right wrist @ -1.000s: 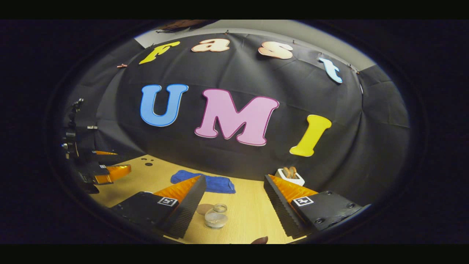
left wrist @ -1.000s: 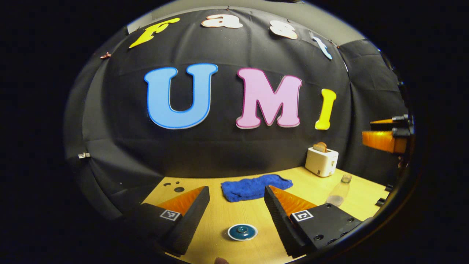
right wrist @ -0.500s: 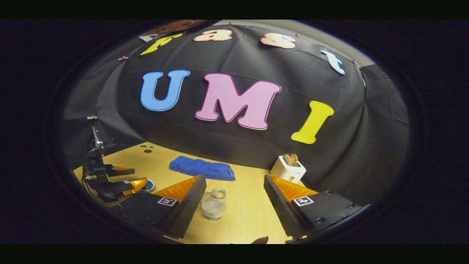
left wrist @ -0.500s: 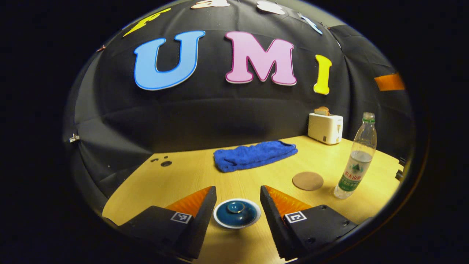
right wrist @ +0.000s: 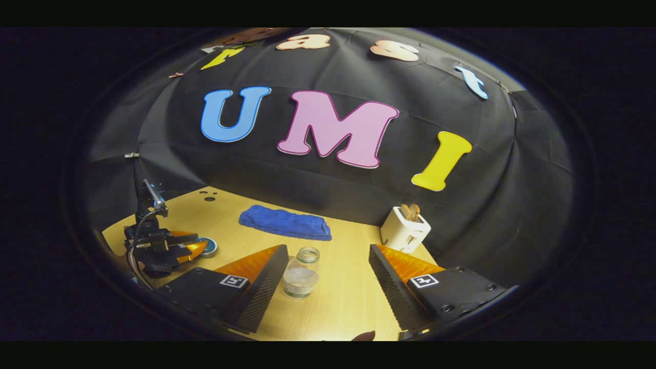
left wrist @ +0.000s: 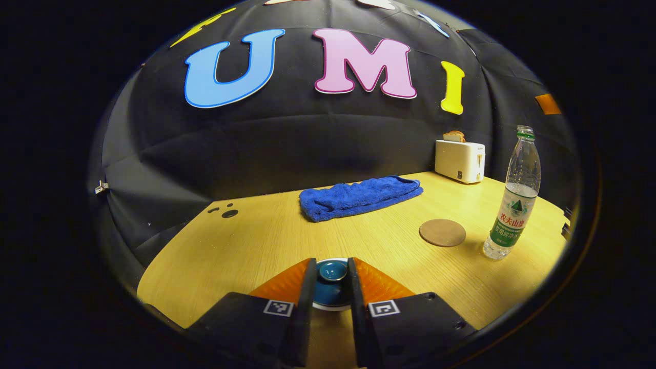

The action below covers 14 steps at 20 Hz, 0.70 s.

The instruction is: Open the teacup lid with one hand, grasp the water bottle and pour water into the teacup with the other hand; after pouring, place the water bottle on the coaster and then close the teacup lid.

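Note:
A blue teacup lid (left wrist: pixel 331 288) with a white rim sits near the table's front edge. My left gripper (left wrist: pixel 331 264) is shut on its knob, one finger on each side. The cup under the lid is hidden. Seen from the right gripper view, that left gripper (right wrist: pixel 197 245) rests low over the lid (right wrist: pixel 209 247) at the far left. A clear water bottle (left wrist: pixel 513 203) with a green label stands upright at the right, beside a round brown coaster (left wrist: pixel 442 232). My right gripper (right wrist: pixel 328 254) hangs open above the bottle (right wrist: pixel 301 274), which stands nearer its left finger, untouched.
A folded blue towel (left wrist: pixel 360 195) lies at the back middle of the wooden table (left wrist: pixel 246 241). A white toaster (left wrist: pixel 459 160) holding toast stands at the back right corner. Small dark holes (left wrist: pixel 225 212) mark the table's far left.
My left gripper has dropped to the lid and shut on its knob. My right gripper has come a little lower and nearer over the bottle, still open.

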### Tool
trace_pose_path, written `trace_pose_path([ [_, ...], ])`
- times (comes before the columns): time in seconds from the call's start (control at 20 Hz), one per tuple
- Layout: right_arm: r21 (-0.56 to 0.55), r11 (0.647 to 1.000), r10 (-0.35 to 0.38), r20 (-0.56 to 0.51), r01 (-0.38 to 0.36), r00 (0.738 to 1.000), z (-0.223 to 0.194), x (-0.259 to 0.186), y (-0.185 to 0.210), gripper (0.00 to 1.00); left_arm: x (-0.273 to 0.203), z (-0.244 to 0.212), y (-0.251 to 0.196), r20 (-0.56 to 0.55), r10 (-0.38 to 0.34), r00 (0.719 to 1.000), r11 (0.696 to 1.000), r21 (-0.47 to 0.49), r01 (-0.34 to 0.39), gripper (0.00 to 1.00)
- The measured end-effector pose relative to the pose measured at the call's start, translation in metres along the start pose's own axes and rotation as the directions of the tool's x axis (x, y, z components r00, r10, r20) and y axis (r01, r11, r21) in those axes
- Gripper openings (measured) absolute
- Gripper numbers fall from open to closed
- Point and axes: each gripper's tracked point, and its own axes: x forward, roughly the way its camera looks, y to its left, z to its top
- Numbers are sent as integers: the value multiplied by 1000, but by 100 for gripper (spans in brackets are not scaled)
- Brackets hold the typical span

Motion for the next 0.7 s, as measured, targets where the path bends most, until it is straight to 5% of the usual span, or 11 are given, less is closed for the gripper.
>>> trace_pose_path([
  [0.7,27,998,55,-83,-53,995,-90,24,26,98,-30,75,9,50,-7,999,999,-37,8,30],
])
